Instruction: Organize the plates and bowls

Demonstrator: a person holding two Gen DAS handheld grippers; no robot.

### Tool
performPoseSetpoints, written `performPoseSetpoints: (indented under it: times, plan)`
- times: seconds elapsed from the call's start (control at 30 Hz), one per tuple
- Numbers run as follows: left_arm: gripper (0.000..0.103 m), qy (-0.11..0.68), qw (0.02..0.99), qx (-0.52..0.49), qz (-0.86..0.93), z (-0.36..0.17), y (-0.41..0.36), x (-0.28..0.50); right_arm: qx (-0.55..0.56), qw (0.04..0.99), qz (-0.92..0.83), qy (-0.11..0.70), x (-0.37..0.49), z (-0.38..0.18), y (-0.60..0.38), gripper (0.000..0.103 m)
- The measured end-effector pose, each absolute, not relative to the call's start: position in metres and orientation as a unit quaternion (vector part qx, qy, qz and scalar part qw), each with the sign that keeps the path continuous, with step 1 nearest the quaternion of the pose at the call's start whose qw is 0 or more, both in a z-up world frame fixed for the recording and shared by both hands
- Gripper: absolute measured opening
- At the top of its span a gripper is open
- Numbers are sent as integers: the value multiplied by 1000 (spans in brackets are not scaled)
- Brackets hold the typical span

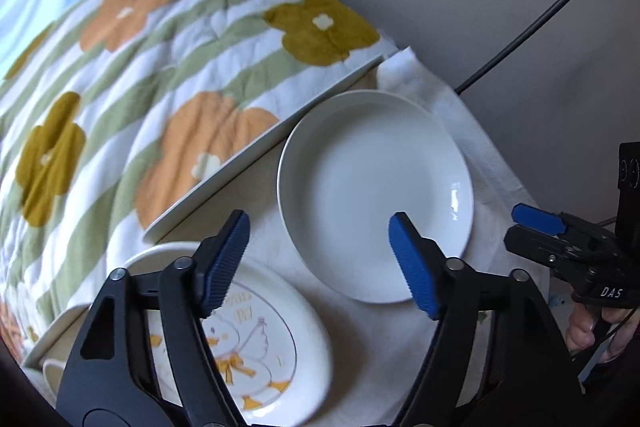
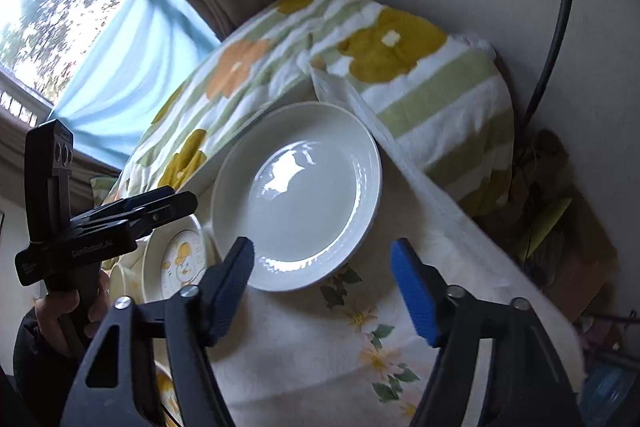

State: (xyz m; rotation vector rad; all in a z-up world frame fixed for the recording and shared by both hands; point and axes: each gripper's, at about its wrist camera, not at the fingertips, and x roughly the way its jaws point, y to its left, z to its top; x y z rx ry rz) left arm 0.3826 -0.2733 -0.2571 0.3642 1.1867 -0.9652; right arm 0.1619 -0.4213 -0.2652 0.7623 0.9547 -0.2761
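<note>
You held both grippers tipped steeply down over the table, side by side. Your left gripper [image 1: 320, 259] hung with its jaws partly apart and nothing between them; one blue pad [image 1: 412, 263] lay over the near rim of the plain white plate [image 1: 376, 187], the other over the duck-print plate [image 1: 260, 339], though whether either pad touched anything could not be told. Your right gripper [image 2: 324, 291] hung likewise, jaws partly apart and empty, above the floral tablecloth [image 2: 320, 347] just in front of the white plate [image 2: 296, 191].

The white plate sat near the table's far edge, close to the far corner by the wall. The duck-print plate [image 2: 180, 259] sat just beside it toward the left, nearer you. Past it at the left edge a pale cup [image 1: 50, 373] showed only in part. A flowered quilt [image 1: 140, 75] lay beyond the far edge, behind a thin white board [image 1: 240, 155].

From the left wrist view your right hand [image 1: 592, 331] gripped its handle at the right; from the right wrist view your left hand [image 2: 60, 315] curled round its handle, dark sleeve [image 2: 24, 355] below.
</note>
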Motion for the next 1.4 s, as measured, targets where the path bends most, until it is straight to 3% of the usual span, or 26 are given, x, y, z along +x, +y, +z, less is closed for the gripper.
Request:
performPoseSetpoints:
  times: [0.13,0.23,0.6,0.7,1.4]
  plan:
    - [51,553,684,169,-445,-288,-285,399,376,795,-149,452,174,-290,-423,57]
    - [50,560,672,170,-453,-302,-290,405,382,788,-159,455,179,-301,-425,51]
    - [18,548,674,192,-457,-317,-300,416,385,785,-200,442,189,-315,-430,24]
    - [18,552,669,193,-459,-318,-301,419,388,782,-213,439,188,-319,-433,16]
    - [18,509,720,201,-427,-277,-290,394,337,820,-182,425,190,-289,-439,16]
